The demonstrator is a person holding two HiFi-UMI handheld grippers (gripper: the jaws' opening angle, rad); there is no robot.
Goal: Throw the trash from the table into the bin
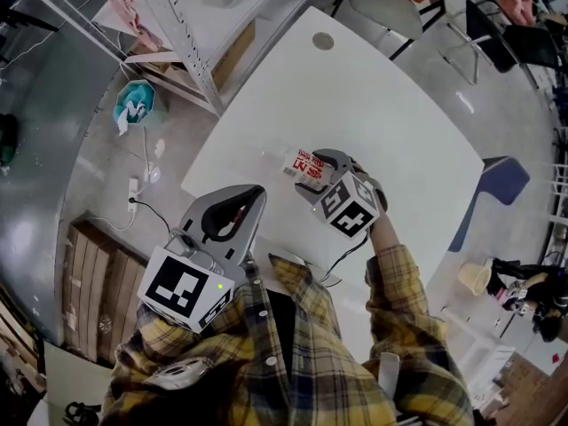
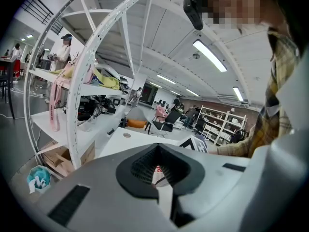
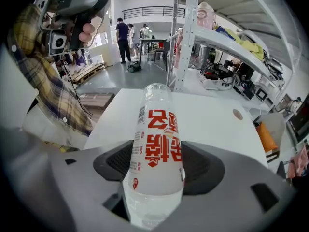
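Right gripper [image 1: 311,174] [image 3: 158,170]: fingers [image 3: 205,166] clamped on a clear plastic bottle [image 1: 297,164] [image 3: 157,129], one pad on each side of its white, red-lettered label; carried at the end of a yellow plaid sleeve [image 1: 395,282].

Bottle: over the white surface [image 1: 382,105] [image 3: 212,115], beside the near edge and not far from the near-left corner; lying close to level, pointing out past the fingertips toward the middle of the surface; resting on the surface or raised off it, cannot tell.

Left gripper [image 1: 253,198] [image 2: 155,148]: fingers drawn together with nothing between them; held off the surface, just beyond the near-left corner, above the grey floor [image 1: 53,149].

Bin [image 1: 135,102] [image 2: 38,178]: on the floor beyond the left edge of the surface, at the foot of a white shelf rack [image 1: 195,25] [image 2: 79,95]; teal liner, pale scraps inside; well apart from both grippers and from the bottle.

Surface: round cable hole [image 1: 323,40] [image 3: 237,114] near the far corner.

Floor: white power strip [image 1: 133,193] with its cable between the bin and the near-left corner of the surface; wooden pallet [image 1: 93,282] beside the left gripper's marker cube [image 1: 186,289].
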